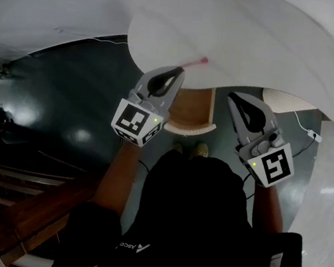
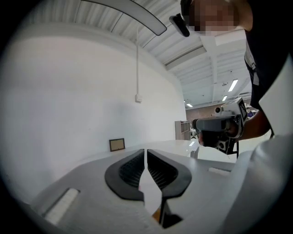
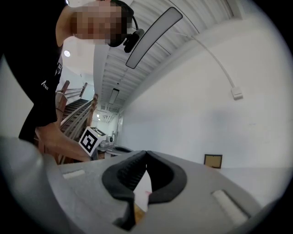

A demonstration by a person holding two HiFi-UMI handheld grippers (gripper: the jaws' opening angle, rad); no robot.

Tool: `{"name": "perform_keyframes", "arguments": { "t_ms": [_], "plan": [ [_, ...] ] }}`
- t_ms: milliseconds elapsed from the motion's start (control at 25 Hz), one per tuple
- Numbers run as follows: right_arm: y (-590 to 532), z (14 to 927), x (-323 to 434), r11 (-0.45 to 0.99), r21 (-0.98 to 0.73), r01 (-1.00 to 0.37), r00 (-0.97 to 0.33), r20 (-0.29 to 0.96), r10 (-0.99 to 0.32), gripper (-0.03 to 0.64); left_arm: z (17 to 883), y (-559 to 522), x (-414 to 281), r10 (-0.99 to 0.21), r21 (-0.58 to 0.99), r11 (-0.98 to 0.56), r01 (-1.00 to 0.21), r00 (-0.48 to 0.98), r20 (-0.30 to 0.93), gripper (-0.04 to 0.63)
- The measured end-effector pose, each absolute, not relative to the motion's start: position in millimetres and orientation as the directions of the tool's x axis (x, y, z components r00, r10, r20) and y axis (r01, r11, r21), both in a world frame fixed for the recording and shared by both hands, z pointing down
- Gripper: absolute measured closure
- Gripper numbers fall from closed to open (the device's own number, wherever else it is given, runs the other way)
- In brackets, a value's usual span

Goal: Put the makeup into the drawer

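**Both tongs pressed shut and empty at the white table's edge**

The makeup is hard to pick out. The only likely piece is a small pink thing (image 1: pixel 201 60) lying on the white table (image 1: pixel 258 44) near its front edge, ahead of the two grippers, and it is too small to identify. In the right gripper view a pink speck shows low in the opening under the jaws, and it is just as unclear. A wooden piece (image 1: pixel 192 112) with a curved front juts out from under the table edge, between the grippers. I cannot tell whether it is the drawer or what it holds, because the tabletop cuts off its far part.

The left gripper (image 1: pixel 176 71) has its jaws pressed together with nothing between them. The right gripper (image 1: pixel 233 97) is the same. Each gripper's grey body fills the lower half of its own view.

The table is round and stands before a plain white wall. A small brown frame (image 2: pixel 116 144) shows where the table's far edge meets that wall. A thin cable runs down the wall to a small box (image 2: pixel 137 97). The floor (image 1: pixel 67 104) is dark and glossy, and wooden stairs (image 1: pixel 17 202) lie at the lower left. The person's black shirt (image 1: pixel 191 225) covers the bottom of the head view. Shoes (image 1: pixel 200 148) peek out just below the wooden piece.
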State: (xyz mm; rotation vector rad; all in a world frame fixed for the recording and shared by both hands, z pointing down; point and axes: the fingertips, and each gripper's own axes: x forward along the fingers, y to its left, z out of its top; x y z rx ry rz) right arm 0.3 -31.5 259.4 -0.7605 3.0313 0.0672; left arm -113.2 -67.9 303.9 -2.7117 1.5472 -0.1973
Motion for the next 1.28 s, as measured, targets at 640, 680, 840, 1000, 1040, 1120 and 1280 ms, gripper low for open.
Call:
{"name": "perform_keyframes", "arguments": {
  "t_ms": [640, 680, 840, 1000, 1040, 1120, 1280],
  "plan": [
    [-66.6, 282.6, 2.1, 0.810, -0.035, -0.586, -0.810, 0.001, -0.586, 0.614, 398.5, -144.8, -99.5, -0.668, -0.120, -0.698, -0.706, 0.582, 0.463, 0.457],
    [-67.8, 285.1, 2.9, 0.806, -0.038, -0.590, -0.807, 0.005, -0.591, 0.614, 405.2, -149.2, -99.6, -0.656, -0.118, -0.705, -0.699, 0.580, 0.482, 0.456],
    [-70.8, 294.5, 7.6, 0.791, -0.050, -0.610, -0.792, 0.028, -0.609, 0.614, 428.8, -164.6, -100.4, -0.605, -0.112, -0.732, -0.672, 0.566, 0.559, 0.453],
    [-76.5, 305.0, 14.4, 0.775, -0.065, -0.629, -0.777, 0.046, -0.628, 0.614, 453.0, -177.0, -99.1, -0.541, -0.094, -0.763, -0.640, 0.552, 0.634, 0.446],
    [-77.2, 307.4, 15.7, 0.771, -0.069, -0.633, -0.774, 0.050, -0.631, 0.614, 458.7, -178.6, -98.7, -0.526, -0.088, -0.769, -0.633, 0.549, 0.650, 0.445],
    [-77.4, 311.2, 17.4, 0.764, -0.076, -0.641, -0.768, 0.057, -0.638, 0.614, 469.3, -180.6, -98.6, -0.500, -0.078, -0.779, -0.622, 0.541, 0.676, 0.445],
    [-80.3, 317.0, 21.8, 0.753, -0.085, -0.653, -0.757, 0.068, -0.649, 0.614, 489.1, -187.5, -100.3, -0.457, -0.056, -0.789, -0.612, 0.522, 0.720, 0.446]
  ]
}}
